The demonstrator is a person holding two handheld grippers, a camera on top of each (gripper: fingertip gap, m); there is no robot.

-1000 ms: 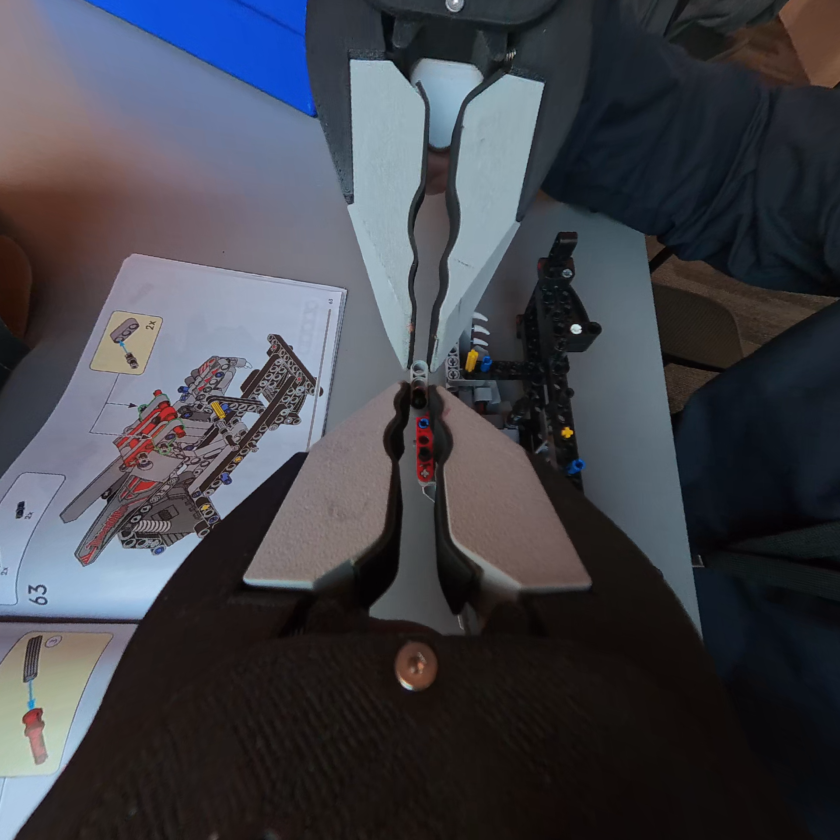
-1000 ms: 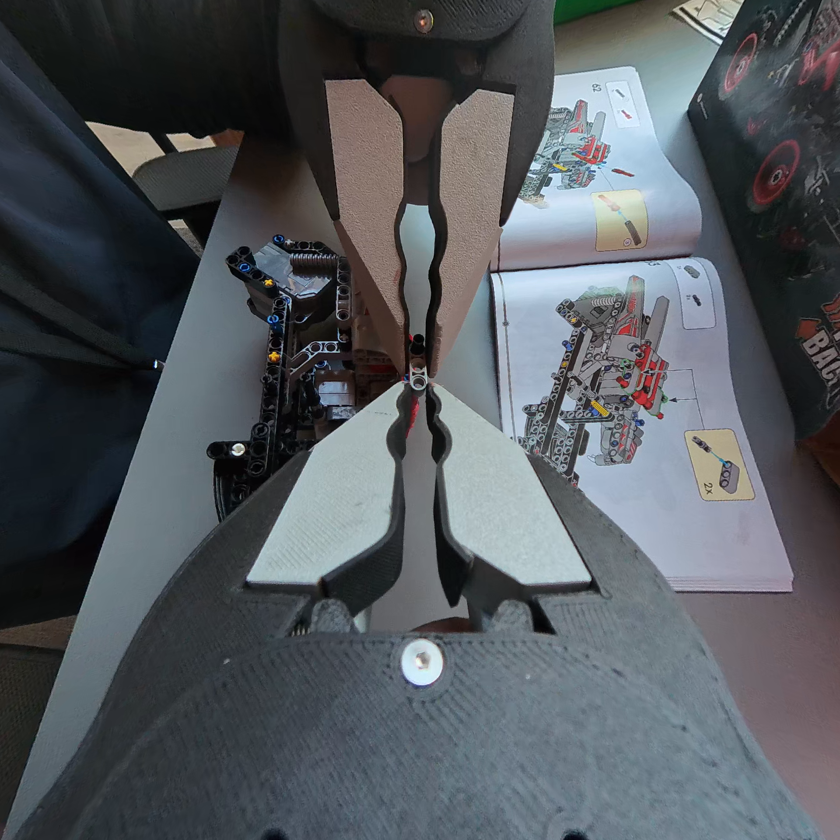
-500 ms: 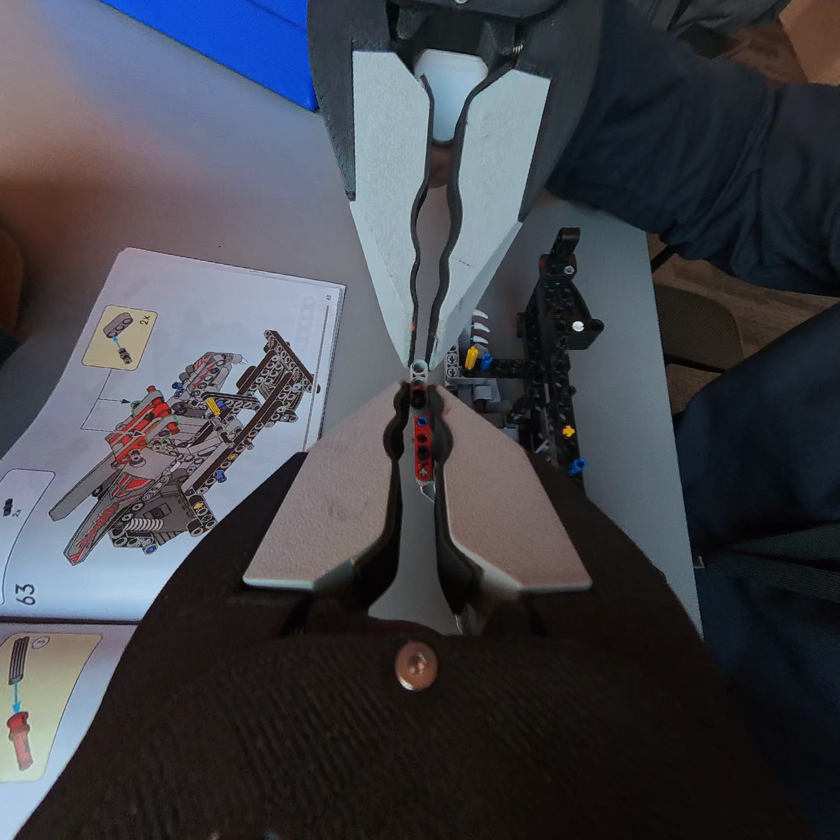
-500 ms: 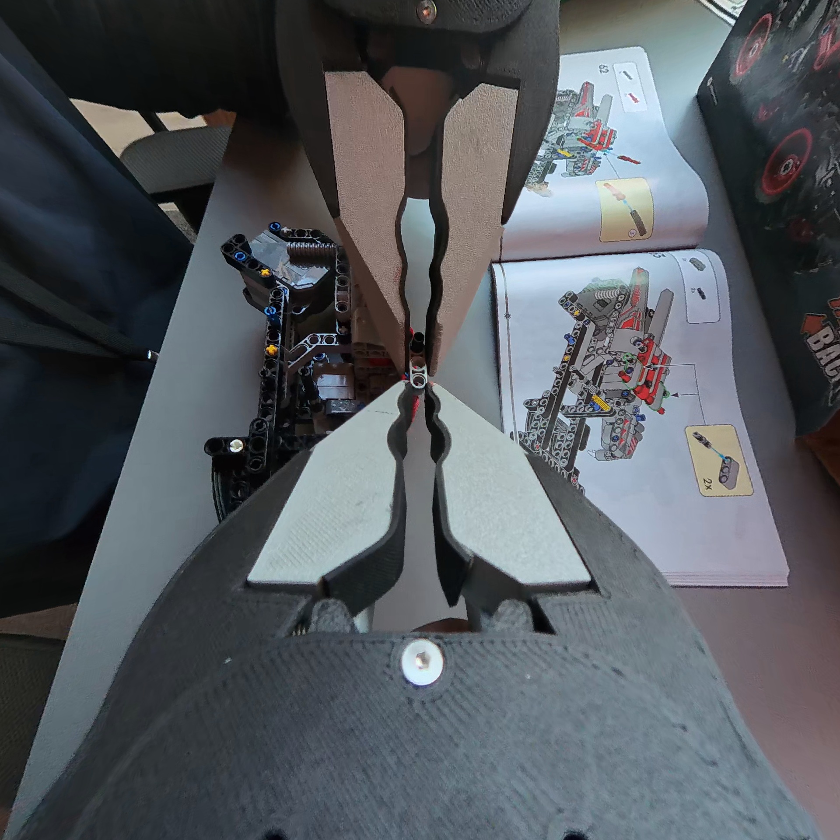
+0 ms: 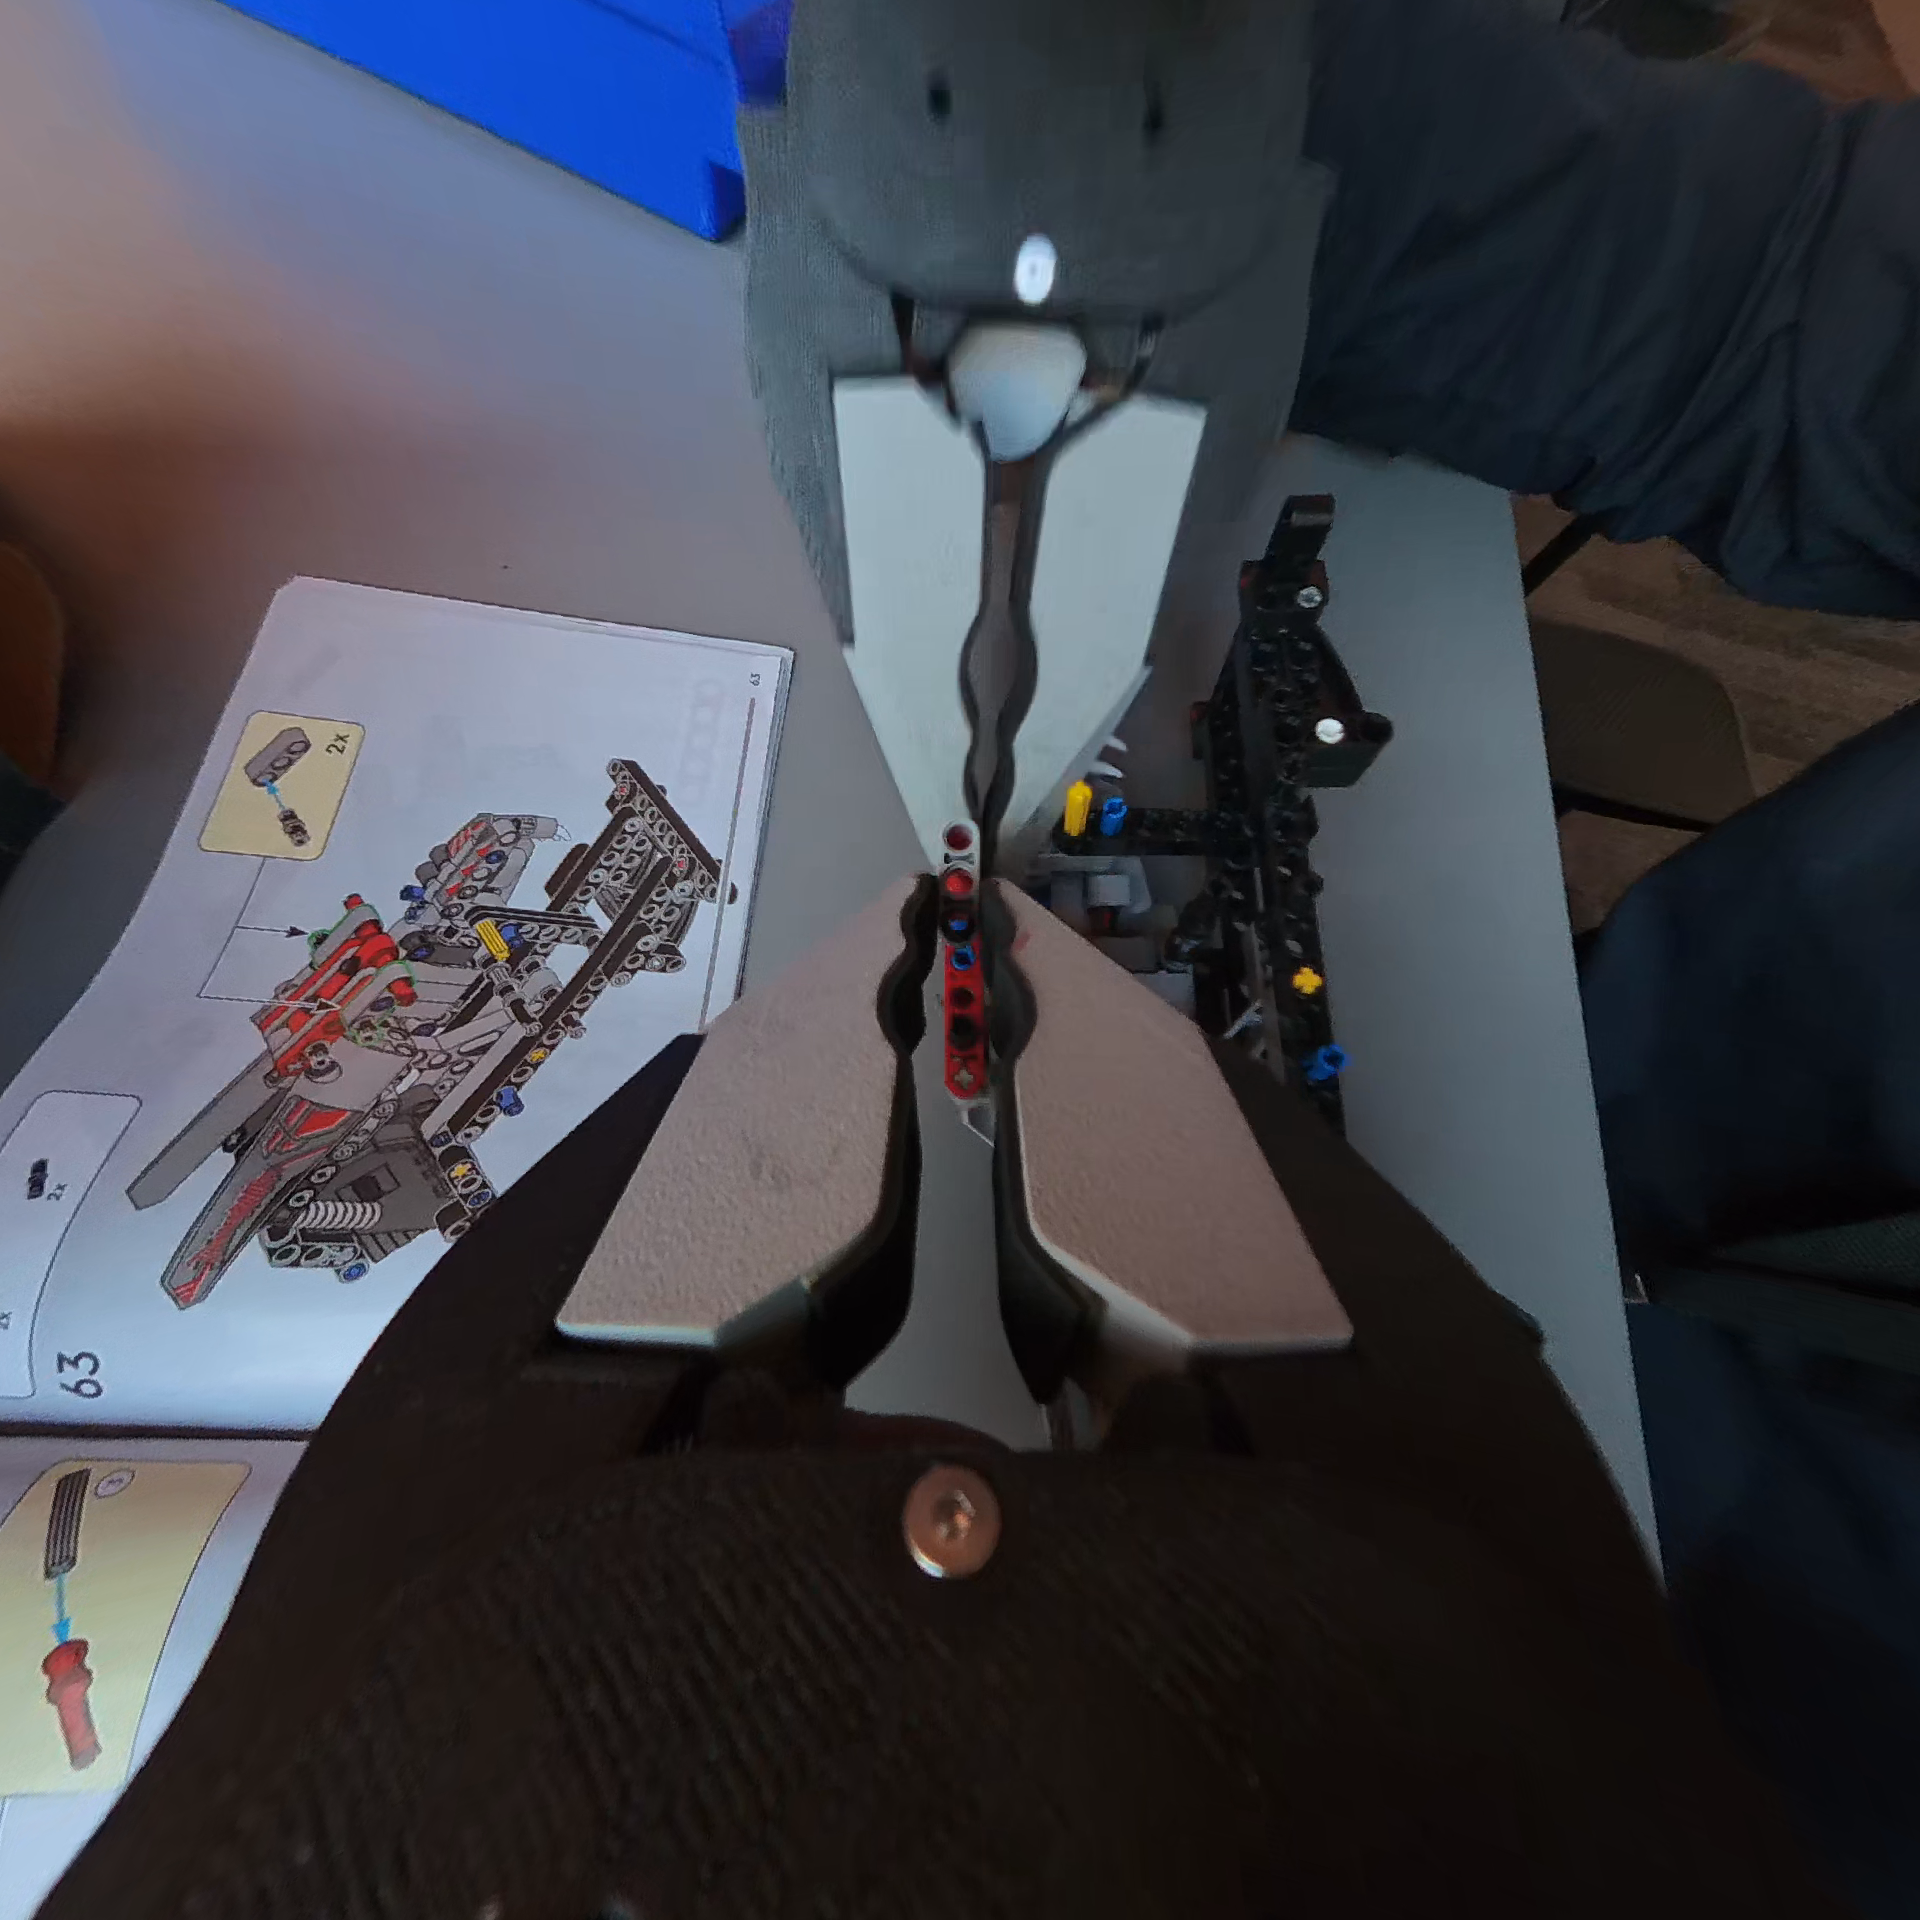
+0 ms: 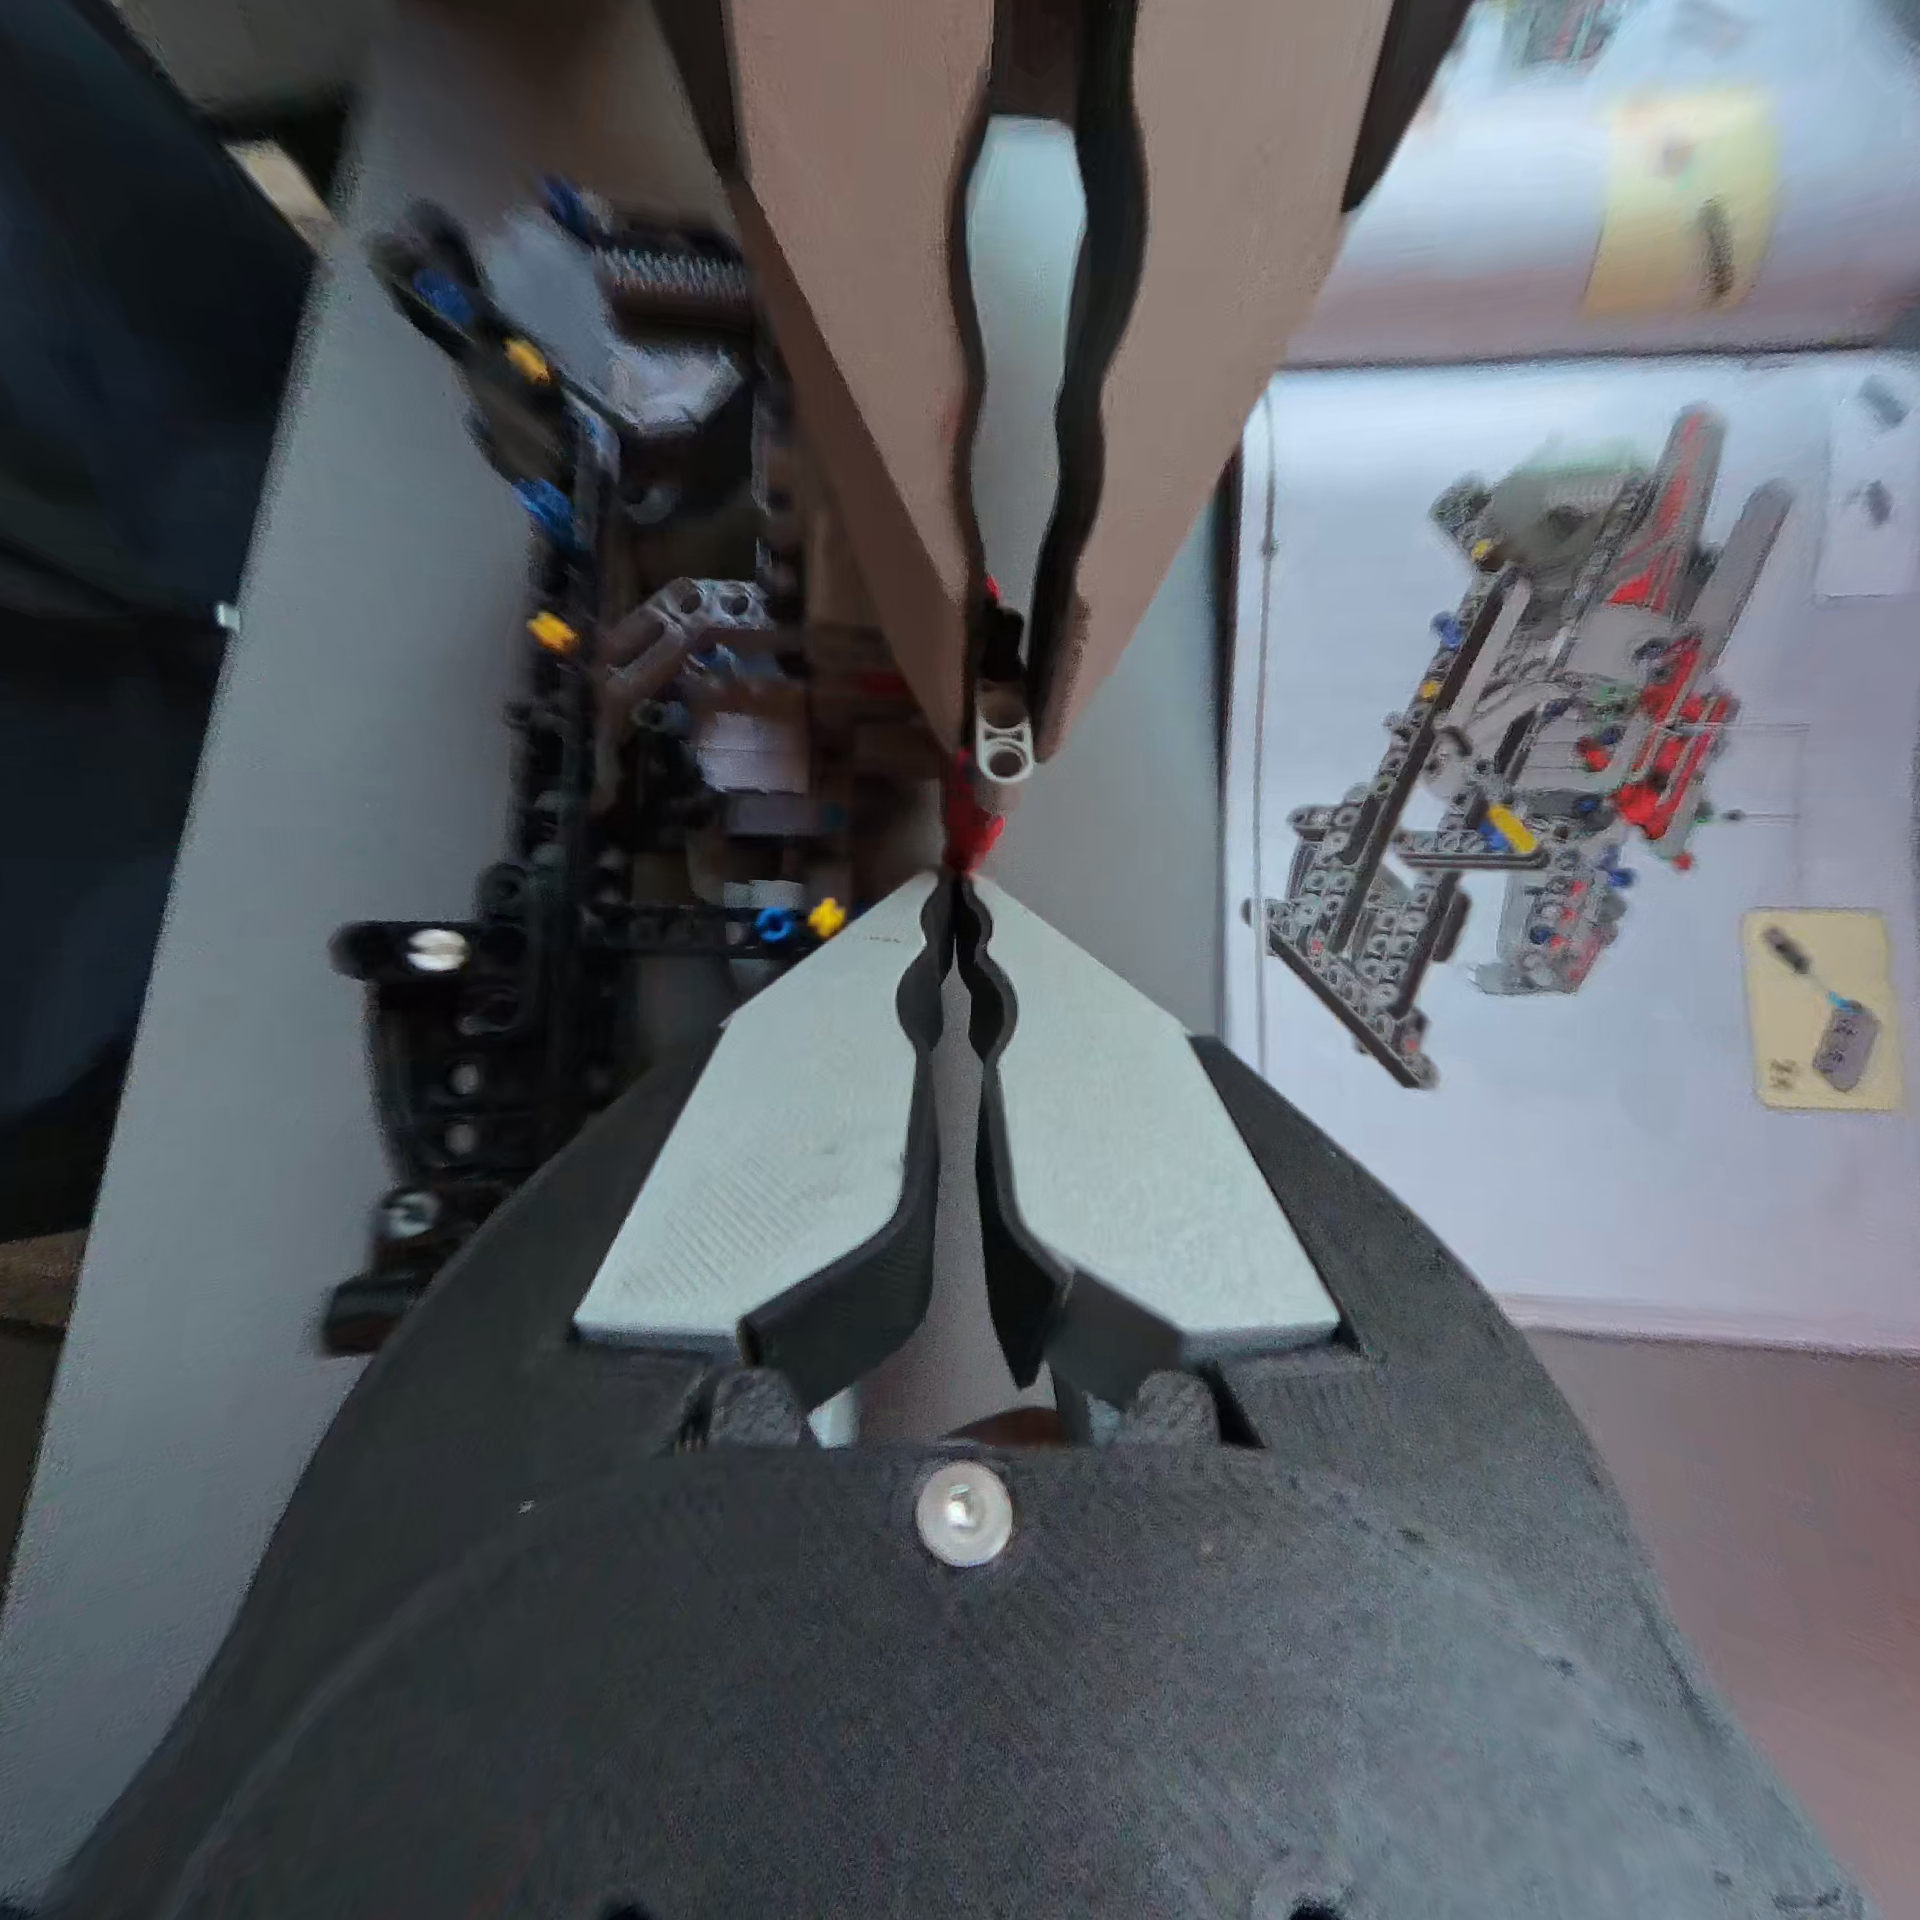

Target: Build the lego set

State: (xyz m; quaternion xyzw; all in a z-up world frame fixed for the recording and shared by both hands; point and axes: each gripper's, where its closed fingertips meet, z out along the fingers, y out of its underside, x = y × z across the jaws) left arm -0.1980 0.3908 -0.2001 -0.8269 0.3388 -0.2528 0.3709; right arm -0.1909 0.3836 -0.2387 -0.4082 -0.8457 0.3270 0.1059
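Observation:
My left gripper [image 5: 961,904] is shut on a thin red beam [image 5: 964,1023] that has a small grey connector [image 5: 958,847] at its far end, held above the table. Red shows in the connector's holes. My right gripper [image 6: 956,896] faces it tip to tip and is shut on a small red piece [image 6: 971,821] that touches the grey connector [image 6: 1003,738]. The right gripper [image 5: 987,821] comes down from the top of the left wrist view, and the left gripper [image 6: 1003,665] from the top of the right wrist view. The black partly built model [image 5: 1268,831] lies on the table below.
The open instruction booklet [image 5: 416,987] lies beside the model [image 6: 540,831] and also shows in the right wrist view [image 6: 1558,779]. A blue box [image 5: 582,94] stands at the far edge. A person's dark sleeve [image 5: 1610,312] and legs are close by the table edge. Less than 4 cm separates the two grippers' tips.
The right gripper has tilted and pressed in toward the left one, and its view is now blurred and closer. Red now shows in the grey connector's holes. The left gripper has held still.

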